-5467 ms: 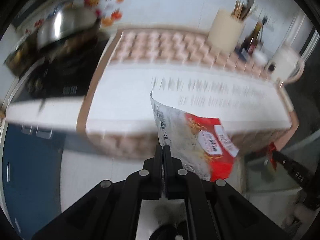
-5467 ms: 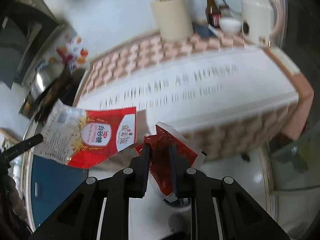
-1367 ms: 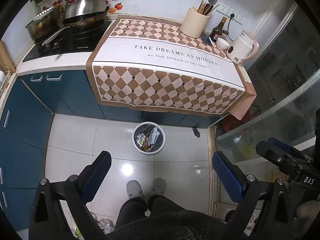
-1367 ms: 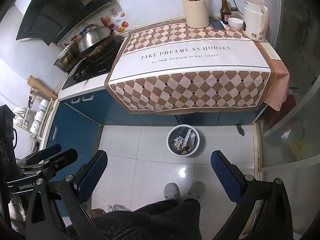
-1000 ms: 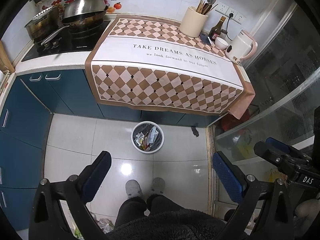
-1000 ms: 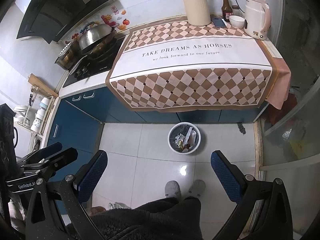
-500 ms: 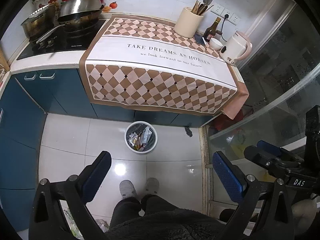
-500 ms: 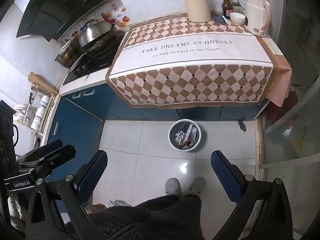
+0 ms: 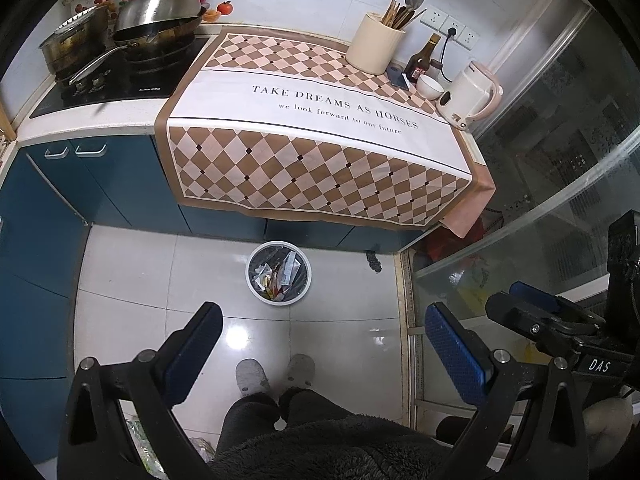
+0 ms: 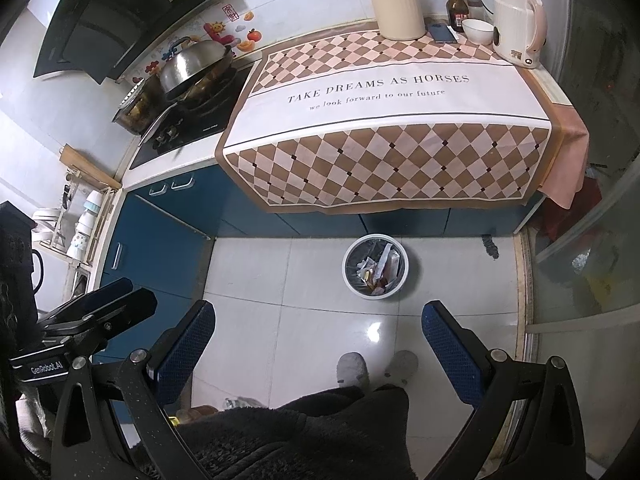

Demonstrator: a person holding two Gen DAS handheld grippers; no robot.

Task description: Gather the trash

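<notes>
A round white trash bin [image 9: 252, 285] [image 10: 403, 276] stands on the tiled floor in front of the blue cabinets, with several wrappers [image 9: 282, 272] [image 10: 380, 268] inside. My left gripper [image 9: 322, 326] is wide open and empty, held high above the floor. My right gripper [image 10: 318, 322] is also wide open and empty, at about the same height. Each gripper shows at the edge of the other's view. The counter cloth [image 9: 320, 120] [image 10: 380, 92] has no trash on it.
On the counter stand a utensil holder [image 9: 374, 50], a sauce bottle [image 9: 420, 62], a bowl [image 9: 430, 87], a kettle [image 9: 468, 94] and a wok on the stove [image 9: 156, 28]. A glass partition [image 9: 560, 160] is at the right. The person's feet [image 9: 276, 372] are below.
Five seconds ago each gripper was shut on a wrapper near the counter; now both are open, empty and raised high. Over the last second the view has drifted slightly.
</notes>
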